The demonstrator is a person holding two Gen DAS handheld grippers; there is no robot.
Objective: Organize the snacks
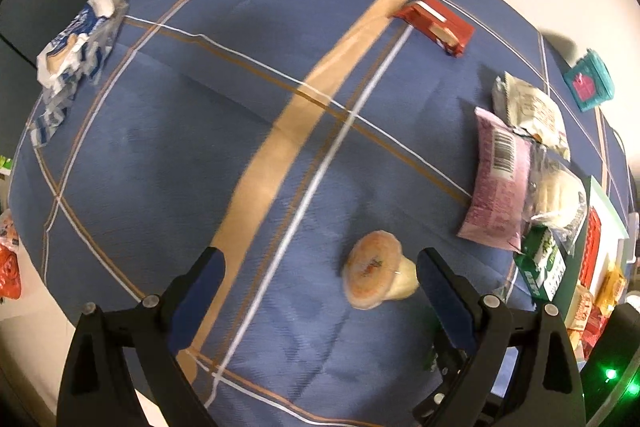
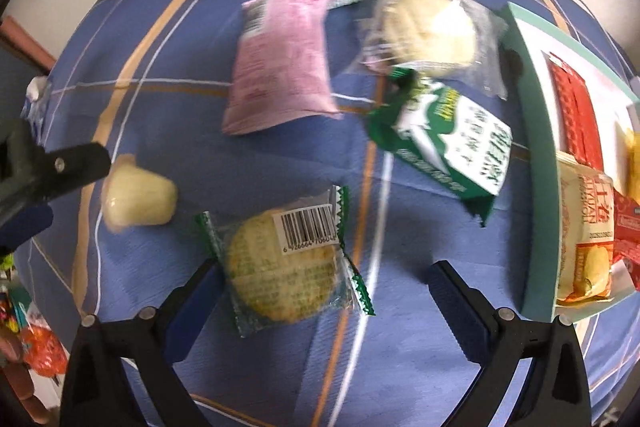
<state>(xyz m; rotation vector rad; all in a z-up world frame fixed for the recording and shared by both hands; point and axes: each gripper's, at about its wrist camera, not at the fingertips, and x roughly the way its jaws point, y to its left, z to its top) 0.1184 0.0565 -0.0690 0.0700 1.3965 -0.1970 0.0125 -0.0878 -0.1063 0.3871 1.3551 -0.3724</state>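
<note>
- Our left gripper (image 1: 320, 267) hangs spread wide, the jelly cup (image 1: 376, 269) lying loose beside its right finger, ready for pickup.
- Our right gripper (image 2: 324, 287), likewise unclenched, straddles the wrapped biscuit (image 2: 286, 261); the tray (image 2: 536, 163) waits rightward.

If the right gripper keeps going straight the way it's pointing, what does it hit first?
Most likely the round cookie in the clear green-edged wrapper, lying just ahead of the open right gripper toward its left jaw. Depth is hard to judge; the gripper may still be above it.
</note>
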